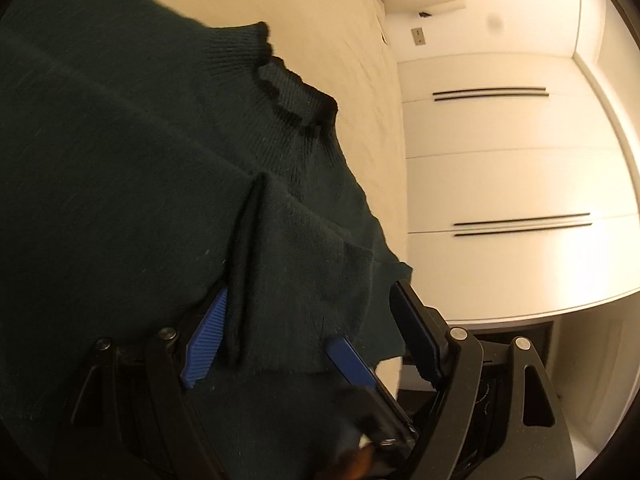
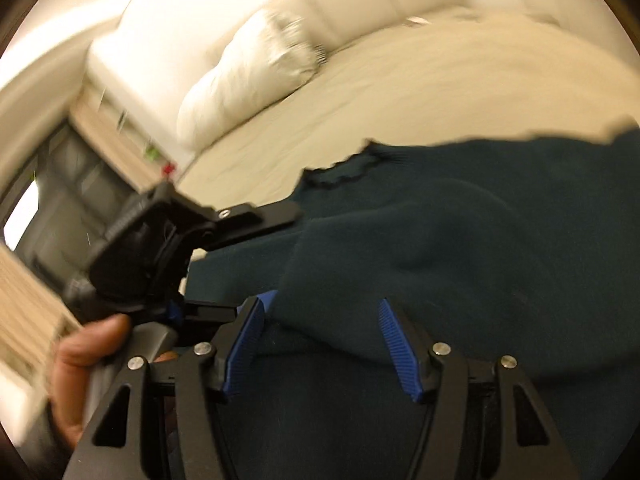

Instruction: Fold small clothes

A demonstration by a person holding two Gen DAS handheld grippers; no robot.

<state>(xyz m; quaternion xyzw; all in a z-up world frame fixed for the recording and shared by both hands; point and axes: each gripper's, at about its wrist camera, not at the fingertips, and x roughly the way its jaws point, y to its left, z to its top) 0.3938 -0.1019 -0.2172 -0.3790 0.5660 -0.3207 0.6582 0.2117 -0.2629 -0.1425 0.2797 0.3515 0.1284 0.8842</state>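
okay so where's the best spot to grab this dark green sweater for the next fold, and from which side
Take the dark green sweater at its loose lower edge near the left tool, coming in from the bedside. A raised fold there stands off the bed, giving the fingers something to pinch. Avoid the ribbed collar: it lies flat and farther in. The right tool straddles a similar bunched fold.

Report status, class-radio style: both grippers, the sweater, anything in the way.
Left gripper open, jaws astride a fold of dark green sweater. Right gripper open, knit bunched between its fingers. Sweater lies on the bed. White pillow apart, nothing blocking.
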